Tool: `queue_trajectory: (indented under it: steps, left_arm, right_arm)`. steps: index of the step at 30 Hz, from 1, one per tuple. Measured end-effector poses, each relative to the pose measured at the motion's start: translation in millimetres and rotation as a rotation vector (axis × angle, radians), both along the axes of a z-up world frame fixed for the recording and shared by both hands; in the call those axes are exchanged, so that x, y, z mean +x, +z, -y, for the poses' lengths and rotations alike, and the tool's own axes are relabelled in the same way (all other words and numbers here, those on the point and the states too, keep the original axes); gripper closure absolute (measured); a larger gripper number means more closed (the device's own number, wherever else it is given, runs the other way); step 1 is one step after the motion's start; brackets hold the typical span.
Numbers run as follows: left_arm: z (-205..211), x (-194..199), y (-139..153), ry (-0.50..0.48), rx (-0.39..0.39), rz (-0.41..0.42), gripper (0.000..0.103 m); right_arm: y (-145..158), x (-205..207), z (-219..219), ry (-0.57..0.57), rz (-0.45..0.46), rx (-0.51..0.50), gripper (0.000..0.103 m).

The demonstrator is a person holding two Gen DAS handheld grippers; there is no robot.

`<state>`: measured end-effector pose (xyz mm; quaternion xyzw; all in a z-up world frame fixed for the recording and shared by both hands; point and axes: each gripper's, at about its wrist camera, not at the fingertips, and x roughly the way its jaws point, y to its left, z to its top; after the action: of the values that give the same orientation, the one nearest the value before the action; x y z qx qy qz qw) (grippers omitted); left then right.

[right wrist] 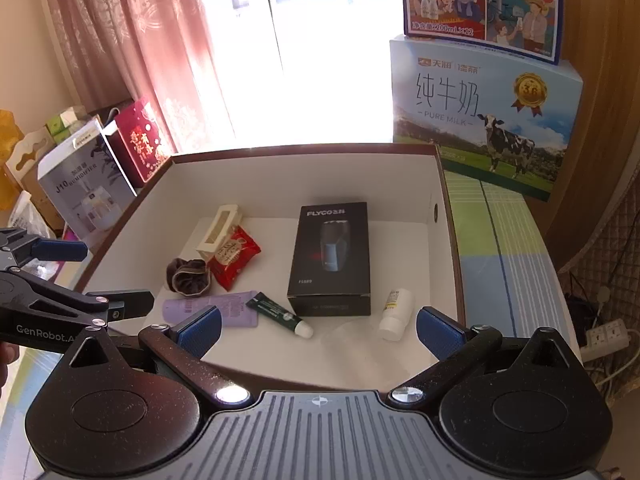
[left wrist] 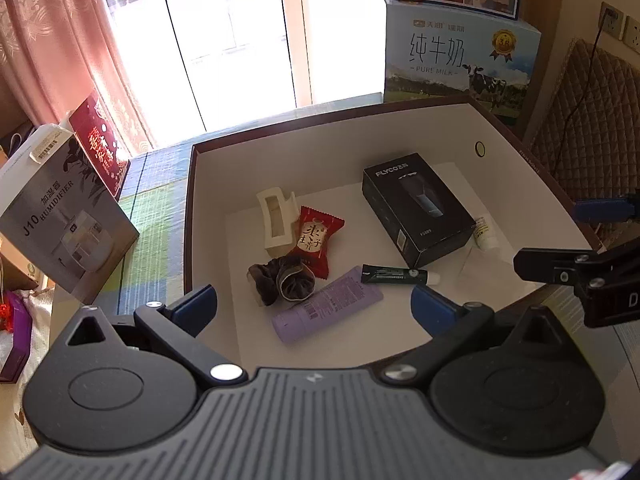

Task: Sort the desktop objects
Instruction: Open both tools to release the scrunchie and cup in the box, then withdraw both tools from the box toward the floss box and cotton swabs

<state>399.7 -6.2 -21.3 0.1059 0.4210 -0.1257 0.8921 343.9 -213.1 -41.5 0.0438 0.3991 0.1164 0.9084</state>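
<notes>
A white-lined box (left wrist: 208,216) (right wrist: 448,240) with a dark rim holds several items: a black FLYCO carton (left wrist: 416,208) (right wrist: 330,258), a red snack packet (left wrist: 316,240) (right wrist: 234,256), a cream holder (left wrist: 274,220) (right wrist: 218,230), a dark hair scrunchie (left wrist: 280,280) (right wrist: 188,276), a lilac tube (left wrist: 326,306) (right wrist: 216,308), a green tube (left wrist: 394,274) (right wrist: 278,314) and a small white bottle (left wrist: 486,232) (right wrist: 396,314). My left gripper (left wrist: 314,306) hovers open over the box's near edge above the lilac tube. My right gripper (right wrist: 318,330) is open and empty at the box's near rim.
A humidifier carton (left wrist: 60,216) (right wrist: 86,188) and a red gift box (left wrist: 102,146) (right wrist: 140,142) stand left of the box. Milk cartons (left wrist: 460,56) (right wrist: 484,116) are stacked at the back right. A striped mat (right wrist: 504,248) covers the table. A power strip (right wrist: 606,336) lies at the right.
</notes>
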Motion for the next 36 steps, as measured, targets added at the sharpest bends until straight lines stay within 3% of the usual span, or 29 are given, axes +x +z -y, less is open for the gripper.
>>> queue_trajectory:
  steps: [14, 36]
  left_arm:
    - [-7, -50, 17, 0.041, -0.034, -0.014, 0.001]
    - [-24, -133, 26, 0.109, -0.07, -0.024, 0.001]
  right_arm:
    - [22, -46, -1, 0.012, 0.038, 0.053, 0.002]
    - [27, -128, -6, 0.062, 0.032, 0.081, 0.002]
